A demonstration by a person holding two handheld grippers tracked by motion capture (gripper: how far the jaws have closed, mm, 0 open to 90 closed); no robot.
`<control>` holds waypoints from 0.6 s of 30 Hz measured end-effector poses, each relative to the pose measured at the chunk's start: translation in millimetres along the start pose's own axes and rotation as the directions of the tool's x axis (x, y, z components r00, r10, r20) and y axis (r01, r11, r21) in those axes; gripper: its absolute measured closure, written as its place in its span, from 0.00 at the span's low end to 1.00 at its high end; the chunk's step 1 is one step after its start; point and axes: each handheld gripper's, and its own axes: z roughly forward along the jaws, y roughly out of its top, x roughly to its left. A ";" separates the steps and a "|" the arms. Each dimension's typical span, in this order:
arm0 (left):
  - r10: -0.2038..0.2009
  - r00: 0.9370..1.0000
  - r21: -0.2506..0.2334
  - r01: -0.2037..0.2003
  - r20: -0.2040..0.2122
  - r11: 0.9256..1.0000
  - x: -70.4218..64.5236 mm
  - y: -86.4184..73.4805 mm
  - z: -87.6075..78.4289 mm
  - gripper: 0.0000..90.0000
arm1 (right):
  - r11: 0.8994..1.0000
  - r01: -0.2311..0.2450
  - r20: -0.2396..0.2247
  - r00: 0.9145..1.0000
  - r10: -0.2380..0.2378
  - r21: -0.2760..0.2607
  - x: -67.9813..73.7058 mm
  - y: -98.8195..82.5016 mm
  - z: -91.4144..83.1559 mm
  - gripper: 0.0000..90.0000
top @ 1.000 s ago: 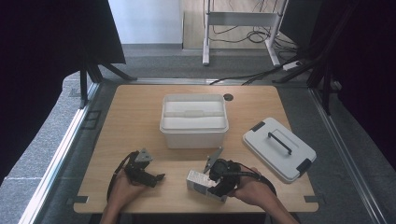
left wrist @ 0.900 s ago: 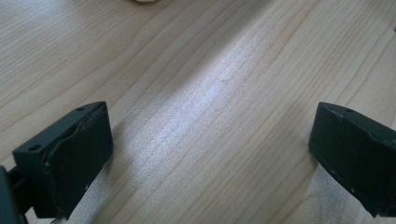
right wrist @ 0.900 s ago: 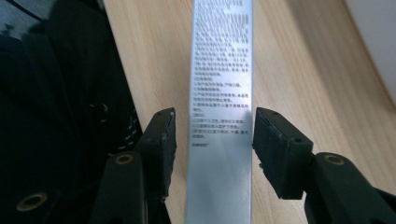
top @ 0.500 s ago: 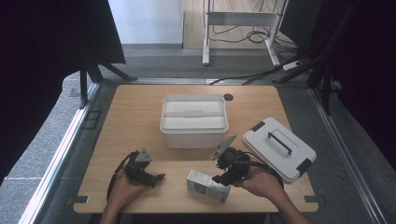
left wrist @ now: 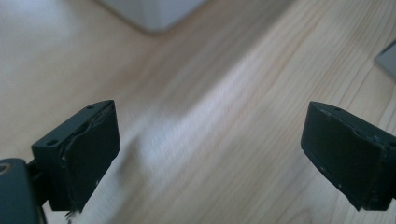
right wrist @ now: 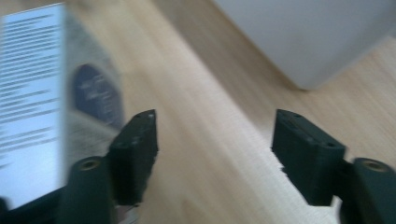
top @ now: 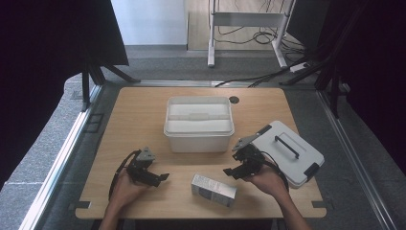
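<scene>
A small grey printed box (top: 213,189) lies flat near the table's front edge, between my two hands. My right gripper (top: 231,171) hovers just right of it, open and holding nothing; in the right gripper view the box (right wrist: 42,93) is at the left beside the open jaws (right wrist: 212,140). My left gripper (top: 162,178) rests at the front left, open, pointing toward the box. The left gripper view has the open jaws (left wrist: 210,154) over bare wood. A white bin (top: 199,139) stands at mid-table.
The bin's white lid (top: 287,152) with a dark handle lies flat at the right, close behind my right hand. A round cable hole (top: 233,100) is in the tabletop behind the bin. Bare wood (top: 139,115) spreads left of the bin.
My right gripper has let go of the grey box and drawn back to the right, toward the lid. The box now lies flat on the table. The left gripper has stayed put.
</scene>
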 end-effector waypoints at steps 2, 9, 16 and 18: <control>0.019 1.000 -0.001 -0.019 0.004 1.000 1.9 10.2 -1.4 0.04 | 1.000 -0.018 0.022 1.000 0.019 -0.023 -6.3 -1.0 3.5 0.22; 0.049 0.999 -0.006 -0.049 0.019 0.999 15.9 44.4 -1.0 0.02 | 0.990 -0.056 0.079 0.995 0.066 -0.126 -25.2 4.6 17.5 0.00; 0.075 0.997 -0.015 -0.074 0.032 0.997 23.6 71.2 8.7 0.01 | 0.978 -0.058 0.077 0.994 0.075 -0.203 -39.9 15.8 32.5 0.00; 0.080 0.996 -0.007 -0.079 0.039 0.997 24.5 77.6 14.1 0.00 | 0.973 -0.064 0.072 0.994 0.081 -0.220 -43.4 19.5 36.2 0.00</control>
